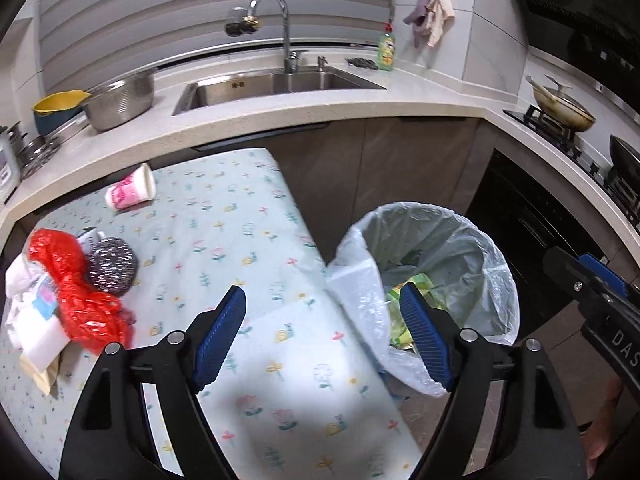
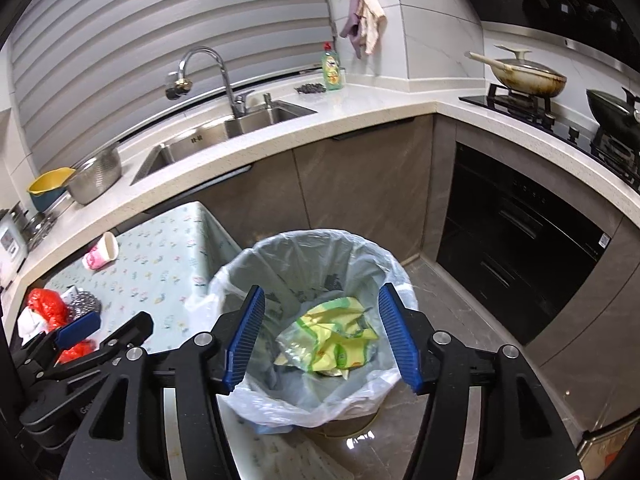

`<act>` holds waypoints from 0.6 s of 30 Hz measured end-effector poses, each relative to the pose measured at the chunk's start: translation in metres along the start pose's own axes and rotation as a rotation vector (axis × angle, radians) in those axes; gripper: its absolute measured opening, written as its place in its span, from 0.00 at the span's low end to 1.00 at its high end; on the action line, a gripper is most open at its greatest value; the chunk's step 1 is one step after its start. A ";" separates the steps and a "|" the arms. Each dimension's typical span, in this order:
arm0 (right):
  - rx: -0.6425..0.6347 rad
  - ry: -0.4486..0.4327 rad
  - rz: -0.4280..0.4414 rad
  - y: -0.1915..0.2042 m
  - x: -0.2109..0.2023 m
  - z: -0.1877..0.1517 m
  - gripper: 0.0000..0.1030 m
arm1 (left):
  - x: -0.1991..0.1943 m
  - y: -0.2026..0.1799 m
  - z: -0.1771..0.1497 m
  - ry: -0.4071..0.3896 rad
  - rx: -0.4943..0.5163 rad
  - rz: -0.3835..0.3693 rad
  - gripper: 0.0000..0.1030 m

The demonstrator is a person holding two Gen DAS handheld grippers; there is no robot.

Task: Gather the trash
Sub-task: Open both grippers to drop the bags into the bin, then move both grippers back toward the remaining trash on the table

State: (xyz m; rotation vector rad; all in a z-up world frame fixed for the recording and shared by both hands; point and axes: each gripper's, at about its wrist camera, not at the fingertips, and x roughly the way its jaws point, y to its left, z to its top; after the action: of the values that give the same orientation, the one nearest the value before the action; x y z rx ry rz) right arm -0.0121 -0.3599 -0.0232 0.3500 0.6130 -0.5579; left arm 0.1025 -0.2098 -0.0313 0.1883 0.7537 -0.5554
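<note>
A trash bin lined with a clear bag stands on the floor beside a small table with a floral cloth. A crumpled yellow-green wrapper lies inside the bin. My right gripper is open and empty, directly above the bin. My left gripper is open and empty over the table's right edge. On the table lie a pink-and-white paper cup on its side, a red plastic bag, a steel wool scrubber and white paper scraps.
A kitchen counter with a sink, faucet, steel colander and dish soap bottle runs behind. A stove with a pan is to the right, above a dark oven. The right gripper's body shows in the left wrist view.
</note>
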 end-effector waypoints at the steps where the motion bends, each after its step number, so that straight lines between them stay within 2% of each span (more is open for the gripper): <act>1: -0.006 -0.004 0.007 0.005 -0.002 0.000 0.58 | -0.003 0.005 0.000 -0.004 -0.008 0.008 0.73; 10: -0.069 -0.028 0.060 0.053 -0.018 0.000 0.61 | -0.028 0.068 -0.005 -0.025 -0.097 0.076 0.75; 14: -0.098 -0.031 0.088 0.079 -0.024 -0.002 0.63 | -0.040 0.096 -0.011 -0.040 -0.141 0.116 0.85; 18: -0.134 -0.032 0.119 0.106 -0.029 -0.007 0.65 | -0.053 0.128 -0.019 -0.046 -0.172 0.157 0.85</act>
State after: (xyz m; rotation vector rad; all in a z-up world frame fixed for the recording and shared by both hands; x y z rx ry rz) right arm 0.0270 -0.2605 0.0049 0.2492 0.5915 -0.4056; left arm 0.1289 -0.0742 -0.0124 0.0737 0.7311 -0.3426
